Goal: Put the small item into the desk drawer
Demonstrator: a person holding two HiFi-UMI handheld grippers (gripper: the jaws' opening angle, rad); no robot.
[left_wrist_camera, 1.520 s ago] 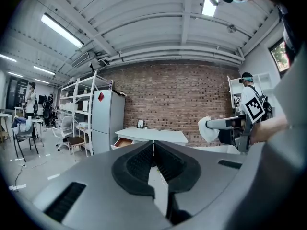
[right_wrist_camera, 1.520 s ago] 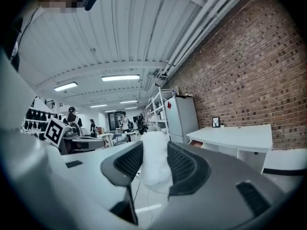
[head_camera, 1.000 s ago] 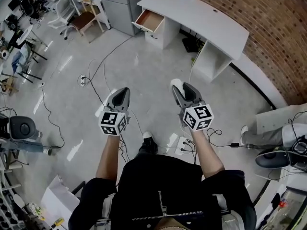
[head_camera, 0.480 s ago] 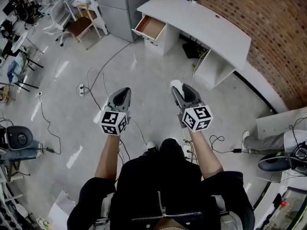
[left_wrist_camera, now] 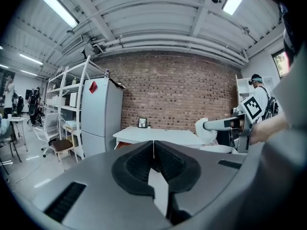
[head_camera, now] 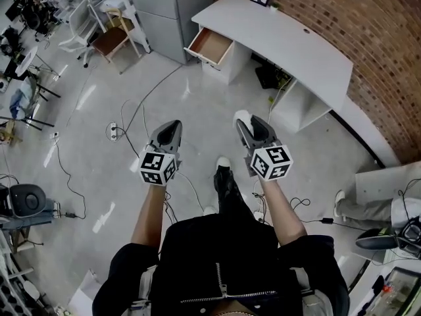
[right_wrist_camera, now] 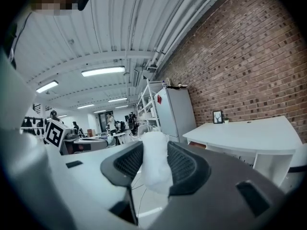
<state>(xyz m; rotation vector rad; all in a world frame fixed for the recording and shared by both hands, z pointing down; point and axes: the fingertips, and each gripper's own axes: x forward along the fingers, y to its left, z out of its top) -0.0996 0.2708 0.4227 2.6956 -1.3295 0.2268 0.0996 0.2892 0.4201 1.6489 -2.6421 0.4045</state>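
My right gripper [head_camera: 245, 120] is shut on a small white soft item [head_camera: 242, 116], which fills the gap between its black pads [right_wrist_camera: 184, 164] in the right gripper view as the white item [right_wrist_camera: 155, 162]. My left gripper [head_camera: 173, 124] is shut with nothing in it; its jaws meet in a thin line at the left gripper [left_wrist_camera: 153, 150]. Both are held level in front of the person, above the floor. Ahead stands the white desk [head_camera: 289, 35] by the brick wall, with its wooden-bottomed drawer [head_camera: 209, 46] pulled open at the left end. The desk [left_wrist_camera: 158, 136] also shows in the left gripper view.
Cables [head_camera: 141, 104] and a floor socket [head_camera: 113, 131] lie on the shiny grey floor. A grey cabinet [head_camera: 164, 5], shelving and a chair [head_camera: 112, 38] stand left of the desk. A seated person's legs [head_camera: 368, 189] are at right. Another person [left_wrist_camera: 261, 99] stands at far right in the left gripper view.
The person has walked forward: desk and open drawer sit slightly lower and nearer in the head view. A foot has stepped ahead between the arms. Both grippers keep their pose.
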